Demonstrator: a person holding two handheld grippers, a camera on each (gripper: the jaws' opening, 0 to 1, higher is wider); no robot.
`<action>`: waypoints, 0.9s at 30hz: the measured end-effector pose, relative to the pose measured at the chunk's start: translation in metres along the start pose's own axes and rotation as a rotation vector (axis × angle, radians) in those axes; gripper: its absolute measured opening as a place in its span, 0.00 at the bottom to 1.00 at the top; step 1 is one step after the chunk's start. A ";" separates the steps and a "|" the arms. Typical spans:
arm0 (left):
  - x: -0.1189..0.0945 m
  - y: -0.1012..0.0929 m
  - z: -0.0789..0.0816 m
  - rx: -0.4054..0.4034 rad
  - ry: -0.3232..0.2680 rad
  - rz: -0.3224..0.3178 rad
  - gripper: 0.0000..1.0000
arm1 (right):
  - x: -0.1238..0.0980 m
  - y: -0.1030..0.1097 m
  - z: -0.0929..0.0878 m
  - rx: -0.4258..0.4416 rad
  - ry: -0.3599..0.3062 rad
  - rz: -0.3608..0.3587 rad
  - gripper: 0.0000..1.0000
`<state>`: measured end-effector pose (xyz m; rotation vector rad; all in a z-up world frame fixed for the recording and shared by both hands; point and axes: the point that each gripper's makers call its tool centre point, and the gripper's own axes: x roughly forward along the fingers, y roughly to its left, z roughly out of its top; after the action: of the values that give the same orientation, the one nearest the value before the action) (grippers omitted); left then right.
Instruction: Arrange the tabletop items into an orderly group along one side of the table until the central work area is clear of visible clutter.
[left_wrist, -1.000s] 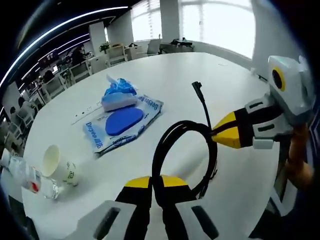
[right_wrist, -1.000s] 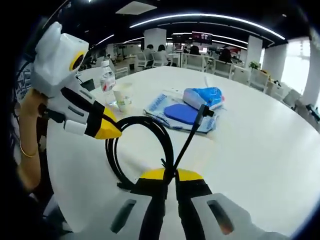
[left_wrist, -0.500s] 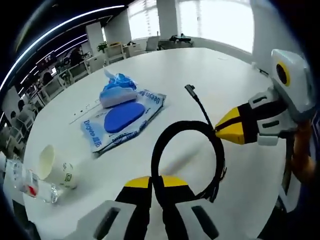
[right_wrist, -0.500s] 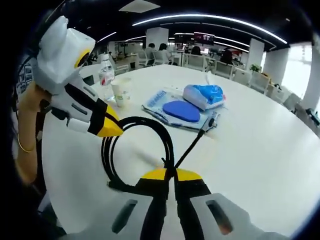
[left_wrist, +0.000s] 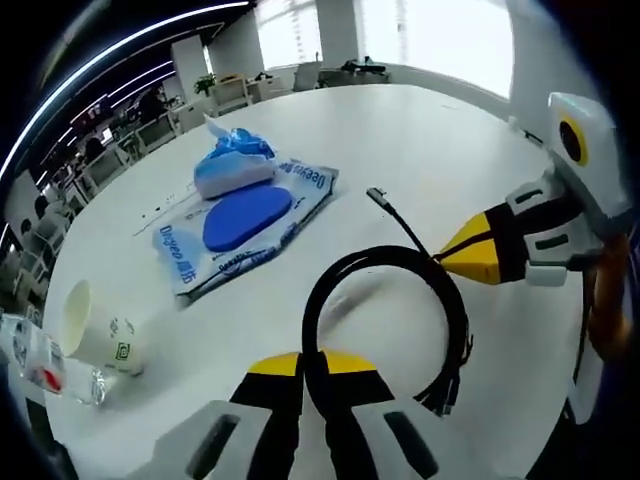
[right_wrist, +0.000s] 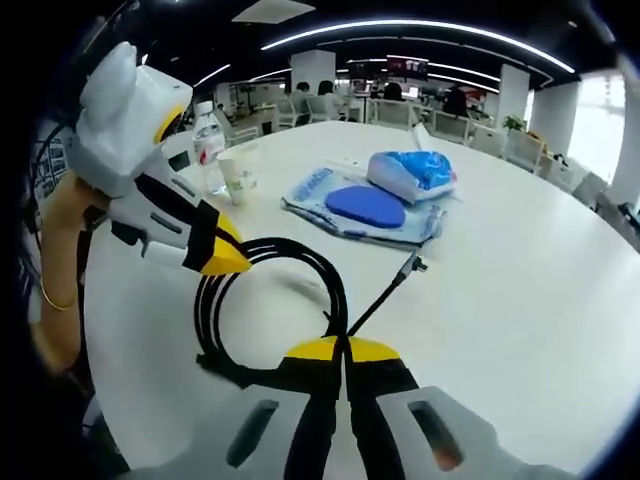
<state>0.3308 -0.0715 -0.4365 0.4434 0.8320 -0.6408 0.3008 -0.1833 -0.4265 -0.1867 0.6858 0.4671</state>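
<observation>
A: What have your tongs got right now?

B: Both are pinched shut on the black cable (left_wrist: 385, 300). My left tongs (left_wrist: 312, 365) nip the near side of the coil, and my right tongs (right_wrist: 340, 352) grip it where the loop crosses itself. In the left gripper view the right tongs come in from the side, nose on the far arc of the loop.

A: Where does the cable sit?

B: Over the middle of the white surface (left_wrist: 420, 140), held as a round loop of a few turns. One free end with a plug (left_wrist: 376, 195) trails out toward the blue wipes packet (left_wrist: 245, 215).

A: How will it handle?

B: Light and springy, I judge. The turns will want to spread, so gripping across all strands at two opposite points keeps the coil together.

A: What lies beyond?

B: A paper cup (left_wrist: 95, 325) on its side beside a clear bottle (left_wrist: 30, 355), near the edge
</observation>
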 end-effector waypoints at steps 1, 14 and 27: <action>0.001 0.000 -0.001 0.000 0.002 -0.002 0.05 | 0.000 0.000 0.000 -0.001 0.002 0.001 0.00; 0.012 -0.003 -0.003 0.022 -0.008 -0.027 0.06 | 0.004 -0.001 -0.009 -0.017 0.019 0.018 0.00; 0.014 0.003 0.000 0.030 -0.087 -0.037 0.11 | 0.002 -0.004 -0.011 -0.062 0.022 0.020 0.03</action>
<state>0.3399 -0.0737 -0.4469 0.4251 0.7501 -0.7024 0.2972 -0.1894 -0.4362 -0.2436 0.6962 0.5068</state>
